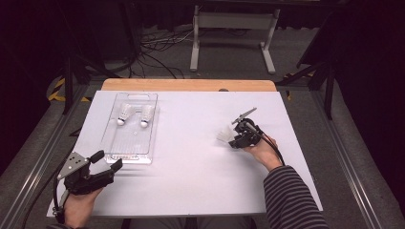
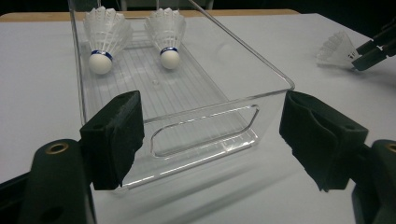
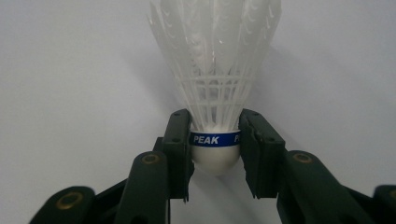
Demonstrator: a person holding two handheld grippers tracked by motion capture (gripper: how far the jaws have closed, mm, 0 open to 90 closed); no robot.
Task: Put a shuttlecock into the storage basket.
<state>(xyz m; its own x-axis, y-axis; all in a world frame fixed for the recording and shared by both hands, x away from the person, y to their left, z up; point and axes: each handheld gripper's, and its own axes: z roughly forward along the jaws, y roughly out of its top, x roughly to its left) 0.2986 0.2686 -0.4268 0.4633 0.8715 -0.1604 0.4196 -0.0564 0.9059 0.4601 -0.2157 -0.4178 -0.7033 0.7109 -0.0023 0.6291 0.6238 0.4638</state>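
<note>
Now right gripper [image 3: 215, 154] is pinching the shuttlecock [image 3: 215, 88] at its cork base, feathers pointing ahead, for lifting.

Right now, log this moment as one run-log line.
right gripper: shut on shuttlecock at cork | left gripper: open, facing clear bin | bin: two shuttlecocks | table: white

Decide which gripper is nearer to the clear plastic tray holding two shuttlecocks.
Left. The left gripper sits open just before the clear tray's near end wall. The right gripper is far off to the tray's right, shut on a third shuttlecock.
</note>
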